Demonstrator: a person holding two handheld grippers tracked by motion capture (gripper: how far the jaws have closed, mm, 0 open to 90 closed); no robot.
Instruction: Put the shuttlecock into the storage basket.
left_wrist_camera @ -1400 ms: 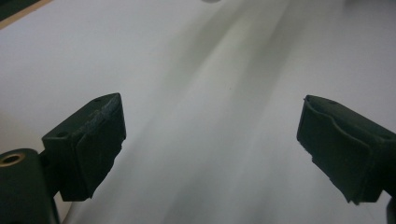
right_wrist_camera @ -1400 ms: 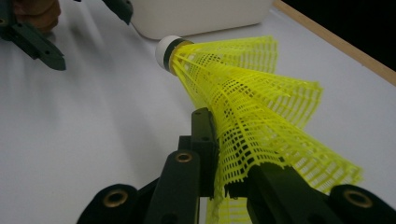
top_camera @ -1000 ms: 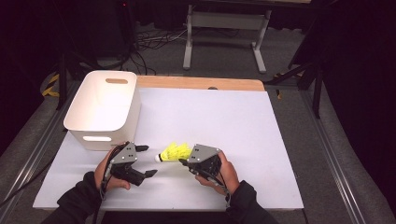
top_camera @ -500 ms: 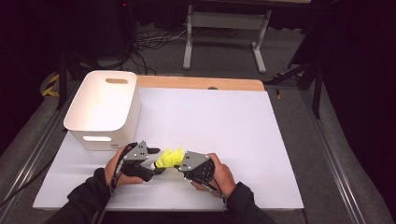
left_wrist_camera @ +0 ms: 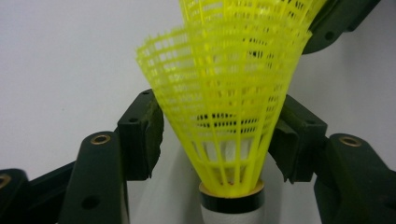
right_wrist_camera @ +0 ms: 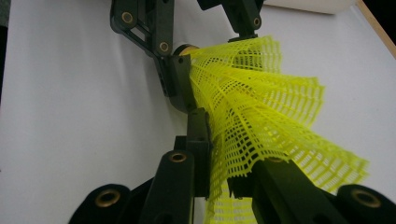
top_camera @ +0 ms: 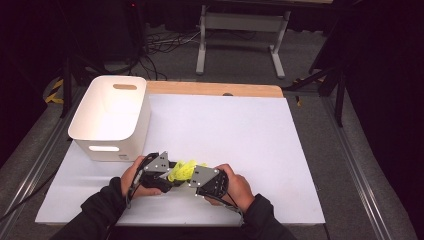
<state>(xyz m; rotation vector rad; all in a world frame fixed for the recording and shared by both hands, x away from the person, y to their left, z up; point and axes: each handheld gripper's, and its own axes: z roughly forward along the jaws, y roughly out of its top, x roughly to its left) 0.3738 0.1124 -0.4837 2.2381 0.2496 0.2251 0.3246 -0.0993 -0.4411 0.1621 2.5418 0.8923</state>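
Low centre of the high view, just below the white bin [top_camera: 111, 117], both hands meet over the white worktop [top_camera: 240, 135] w/ yellow shuttlecocks [top_camera: 183, 169] between them. Looks like two nested: the left gripper view shows one skirt tucked inside another [left_wrist_camera: 224, 98], cork base and white-taped tip at bottom centre of that frame.

Right claw [top_camera: 192, 176] pinches the mesh skirt [right_wrist_camera: 261, 121], pads pressed tight on the crushed yellow netting in the right gripper view. Left claw [top_camera: 167, 181] has just been closing, w/ the lower skirt between its jaws; right pad [left_wrist_camera: 285, 140] seems to touch the mesh, left pad [left_wrist_camera: 142, 135] sits a hair off, so no firm grip yet, half spread.

Progress, as I read it: shuttles picked up & held off the sheet by the right claw, 2nd grip nearly made. Left to do, prob: finish the left pinch, pull the pair apart (or seat them), then drop into the bin at upper left of the high view. Bin looks empty from here.
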